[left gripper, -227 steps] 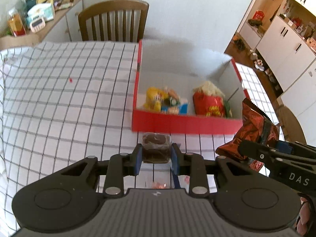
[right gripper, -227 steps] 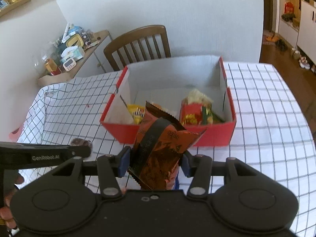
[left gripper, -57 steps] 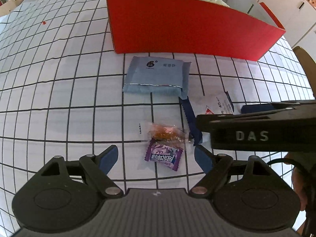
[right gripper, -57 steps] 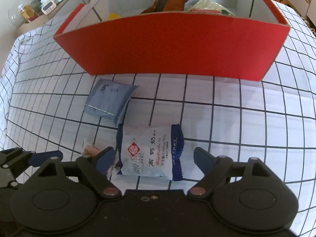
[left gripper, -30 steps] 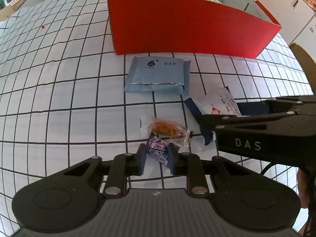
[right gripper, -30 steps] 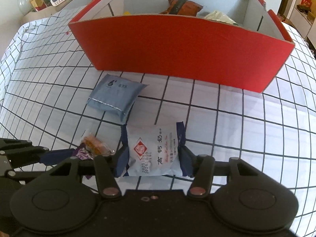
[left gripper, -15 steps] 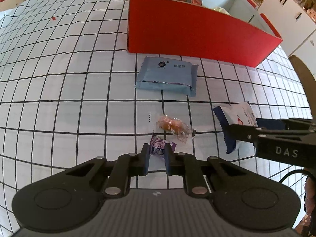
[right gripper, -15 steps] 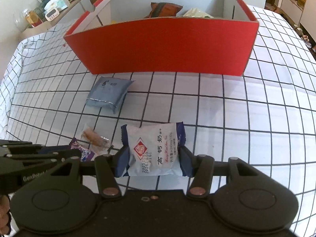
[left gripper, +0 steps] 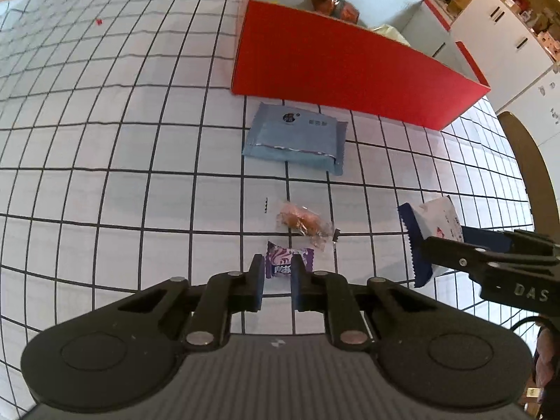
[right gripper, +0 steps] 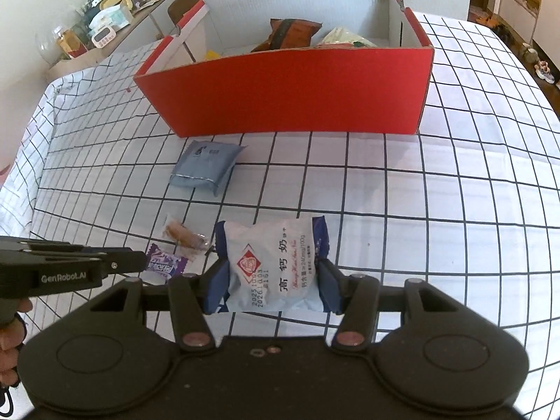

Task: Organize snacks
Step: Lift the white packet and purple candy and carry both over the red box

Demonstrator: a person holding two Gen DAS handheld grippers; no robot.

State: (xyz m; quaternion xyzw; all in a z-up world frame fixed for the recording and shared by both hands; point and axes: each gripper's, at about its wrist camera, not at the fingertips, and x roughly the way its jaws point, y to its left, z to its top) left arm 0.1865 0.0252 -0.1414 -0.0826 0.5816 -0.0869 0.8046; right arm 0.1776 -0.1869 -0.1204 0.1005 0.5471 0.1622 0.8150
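Purple candy (left gripper: 287,262) pinched, left gripper (left gripper: 276,273) | white packet (right gripper: 273,266) clamped, right gripper (right gripper: 269,288)

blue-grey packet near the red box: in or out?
Out. The blue-grey packet lies flat on the checked tablecloth just in front of the red box, outside its front wall.

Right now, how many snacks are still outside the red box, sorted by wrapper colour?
Purple candy: 1, held in the left gripper
White and navy packet: 1, held in the right gripper
Grey-blue packet: 1, lying on the tablecloth
Clear-wrapped orange sweet: 1, lying on the tablecloth
Total: 4 outside the red box
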